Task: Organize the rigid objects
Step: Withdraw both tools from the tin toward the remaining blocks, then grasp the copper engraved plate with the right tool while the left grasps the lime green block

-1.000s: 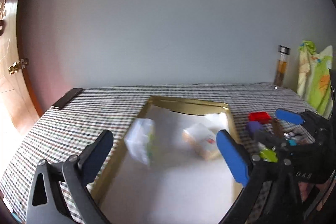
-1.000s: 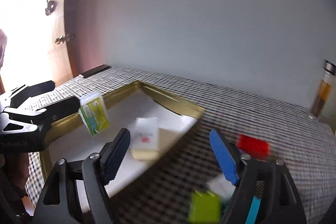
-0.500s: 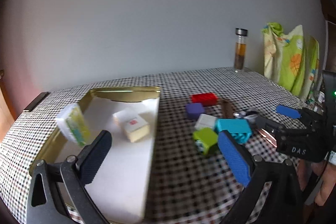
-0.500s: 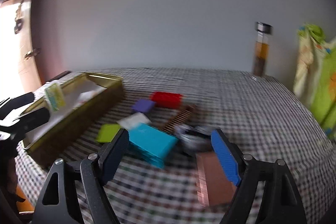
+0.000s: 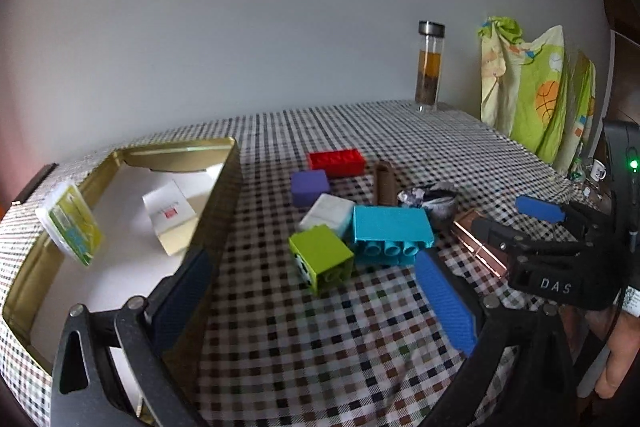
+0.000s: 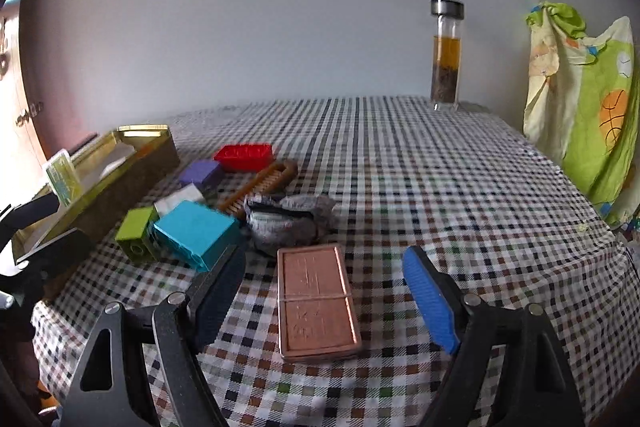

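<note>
Rigid objects lay in two groups around the gold tray (image 5: 224, 195). A white box (image 5: 170, 213) rested inside it, a green-and-yellow packet (image 5: 70, 223) leaned on its far-left rim, and a loose cluster sat on the checked tablecloth (image 6: 420, 167) just to its right. Half a second before, my views had been swinging across the tray; they had since settled facing the cluster, which I judged meant the next pick was there.

Nearest the tray sat the lime block (image 5: 320, 259), touching the teal block (image 5: 390, 233), with a white block (image 5: 328, 213), purple block (image 5: 309, 187) and red brick (image 5: 337, 163) farther from it. Beyond those lay a brown comb (image 6: 260, 189), a crumpled grey wrapper (image 6: 290, 223) and a copper case (image 6: 316, 301).

My left gripper (image 5: 312, 291) was spread wide with nothing in it, beside the tray's right wall. My right gripper (image 6: 326, 291) was likewise spread, straddling the copper case without touching it. The wrapper crowded the case's tray-side end.

A glass bottle (image 6: 446, 55) and hanging cloth (image 6: 580, 99) stood well away.
</note>
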The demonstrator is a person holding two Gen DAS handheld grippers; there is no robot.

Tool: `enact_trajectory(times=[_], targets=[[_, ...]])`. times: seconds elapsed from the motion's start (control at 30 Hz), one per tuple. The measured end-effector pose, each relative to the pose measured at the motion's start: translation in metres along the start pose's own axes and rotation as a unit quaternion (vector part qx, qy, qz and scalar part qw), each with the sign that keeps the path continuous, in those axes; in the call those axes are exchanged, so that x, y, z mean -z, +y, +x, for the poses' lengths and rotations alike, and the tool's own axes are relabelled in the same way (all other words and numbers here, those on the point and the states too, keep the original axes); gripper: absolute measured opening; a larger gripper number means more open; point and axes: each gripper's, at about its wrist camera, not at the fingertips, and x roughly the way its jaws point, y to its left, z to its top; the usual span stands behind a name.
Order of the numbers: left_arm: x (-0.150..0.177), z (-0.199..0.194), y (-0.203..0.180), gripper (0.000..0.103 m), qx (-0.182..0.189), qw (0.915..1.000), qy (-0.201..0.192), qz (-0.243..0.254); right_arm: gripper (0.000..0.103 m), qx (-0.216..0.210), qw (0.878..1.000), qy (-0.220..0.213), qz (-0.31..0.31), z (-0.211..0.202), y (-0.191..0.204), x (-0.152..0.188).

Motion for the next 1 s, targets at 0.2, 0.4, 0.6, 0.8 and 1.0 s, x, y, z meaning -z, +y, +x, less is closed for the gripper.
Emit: enact_trajectory(times=[0.2,0.4,0.6,0.8,1.0], targets=[[0.0,0.009,-0.005,0.102,0.008,0.9998,0.017,0.001,0.083,-0.004,1.0,0.023,-0.001,0.008,-0.001,0.001],[0.003,0.023,-0.006,0.102,0.022,0.9988,0.044,-0.005,0.083,-0.013,0.999,0.05,-0.011,0.016,0.003,0.002],[0.001,0.031,-0.007,0.102,0.013,0.9983,0.057,0.0,0.078,-0.009,0.997,0.071,-0.024,0.023,0.007,0.002],[0.0,0.037,-0.009,0.081,0.021,0.9976,0.065,0.005,0.058,-0.013,0.994,0.104,-0.022,0.036,0.006,0.003],[0.0,0.044,0.0,0.077,0.033,0.9955,0.086,-0.021,0.056,-0.018,0.995,0.1,-0.02,0.036,0.006,0.004]])
